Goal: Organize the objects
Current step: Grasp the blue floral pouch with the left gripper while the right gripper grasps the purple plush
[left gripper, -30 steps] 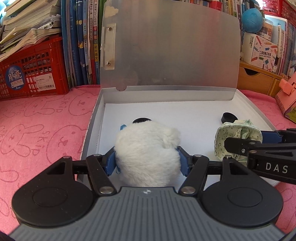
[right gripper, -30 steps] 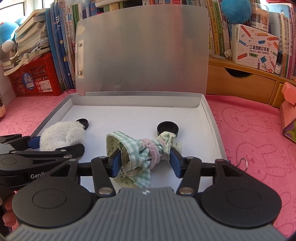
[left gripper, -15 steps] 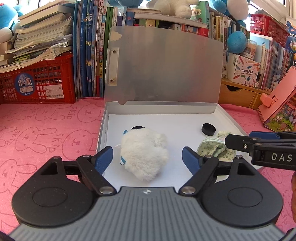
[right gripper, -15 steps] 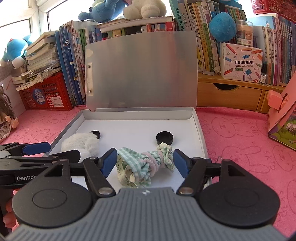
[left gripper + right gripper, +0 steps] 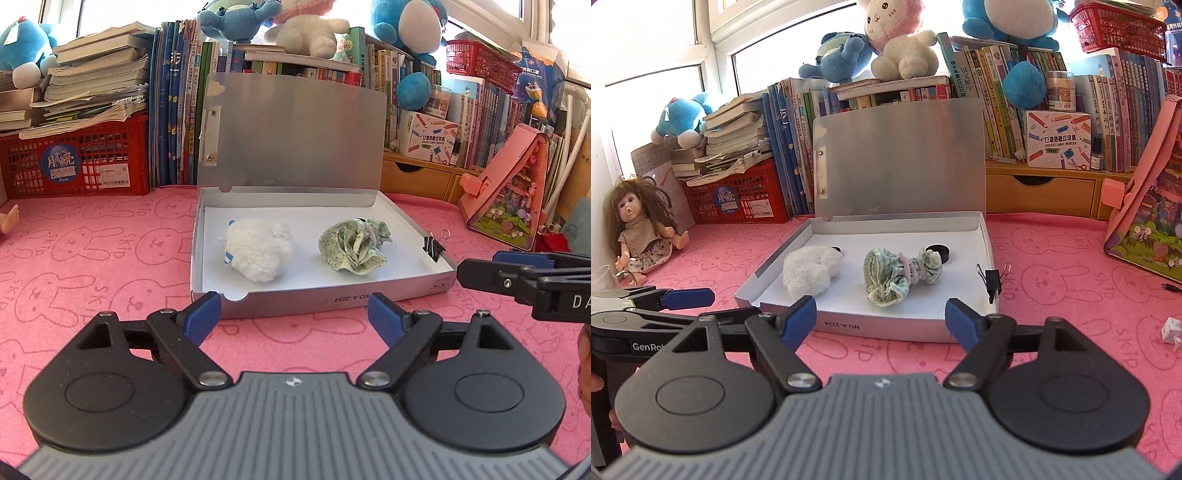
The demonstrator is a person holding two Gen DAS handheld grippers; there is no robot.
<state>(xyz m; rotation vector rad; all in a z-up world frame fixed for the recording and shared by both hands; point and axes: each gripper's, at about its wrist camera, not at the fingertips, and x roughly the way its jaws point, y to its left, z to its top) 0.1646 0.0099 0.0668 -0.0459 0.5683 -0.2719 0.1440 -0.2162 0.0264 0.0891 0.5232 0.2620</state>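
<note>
A silver-grey box (image 5: 321,301) with a white floor sits on a pink cloth (image 5: 96,258) printed with rabbit outlines; inside the box, a white fluffy toy (image 5: 256,251) (blue tag at its left edge) lies left of a green-and-white checked fabric bundle (image 5: 354,245); a black binder clip (image 5: 433,248) grips the box's right wall; a red crate (image 5: 74,162) stands behind the box, to its left.
</note>
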